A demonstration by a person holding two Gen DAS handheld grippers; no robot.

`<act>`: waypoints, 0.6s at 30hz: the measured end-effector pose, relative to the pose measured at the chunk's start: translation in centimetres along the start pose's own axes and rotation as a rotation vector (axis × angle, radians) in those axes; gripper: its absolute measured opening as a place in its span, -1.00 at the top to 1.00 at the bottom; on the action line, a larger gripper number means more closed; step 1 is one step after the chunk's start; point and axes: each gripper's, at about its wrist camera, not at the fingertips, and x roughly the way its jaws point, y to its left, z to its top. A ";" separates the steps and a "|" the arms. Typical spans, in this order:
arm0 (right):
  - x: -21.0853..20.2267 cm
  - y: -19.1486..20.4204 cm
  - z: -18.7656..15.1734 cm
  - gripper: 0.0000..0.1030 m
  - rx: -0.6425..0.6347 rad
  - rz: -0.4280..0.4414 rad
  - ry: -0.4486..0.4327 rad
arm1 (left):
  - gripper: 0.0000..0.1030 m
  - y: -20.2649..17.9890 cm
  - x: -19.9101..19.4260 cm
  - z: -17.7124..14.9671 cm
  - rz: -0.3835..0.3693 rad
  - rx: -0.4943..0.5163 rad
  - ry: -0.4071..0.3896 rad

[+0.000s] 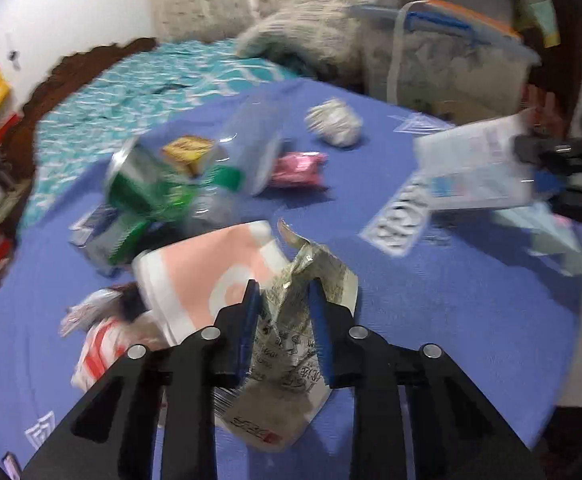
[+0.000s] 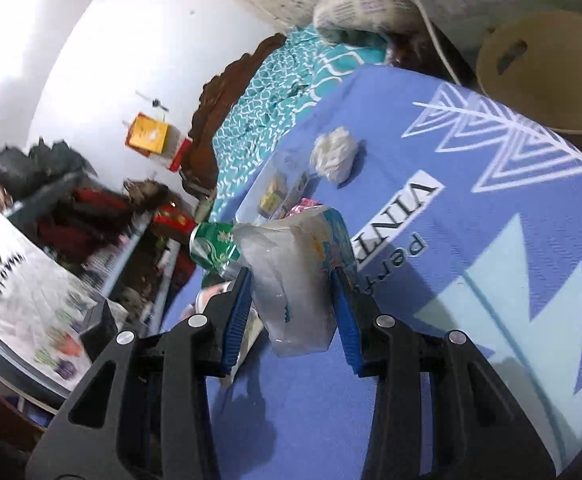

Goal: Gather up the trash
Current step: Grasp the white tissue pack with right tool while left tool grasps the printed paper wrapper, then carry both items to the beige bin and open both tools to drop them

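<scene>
Crinkled clear plastic wrapper with dark printing (image 1: 303,320) sits clamped between the left gripper (image 1: 285,292) pads, while the right gripper (image 2: 293,276) is closed on a soft clear tissue pack with blue print (image 2: 303,264); both pickups look done, so next comes carrying them to a bin. Ahead and right of the right gripper stands a beige round bucket (image 2: 539,76) (contents hidden); more litter lies ahead on the blue sheet (image 1: 451,300).
</scene>
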 end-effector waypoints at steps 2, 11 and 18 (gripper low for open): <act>-0.5 -0.7 0.3 0.09 0.014 -0.030 -0.020 | 0.60 -0.2 -0.9 0.2 -0.036 -0.016 -0.007; 0.0 -3.1 1.2 -0.13 0.047 -0.048 -0.001 | 0.69 -0.7 -3.0 4.4 -0.291 -0.141 -0.049; -0.3 -4.3 1.5 0.45 0.002 -0.087 0.008 | 0.75 -2.1 -1.1 7.9 -0.349 -0.165 -0.033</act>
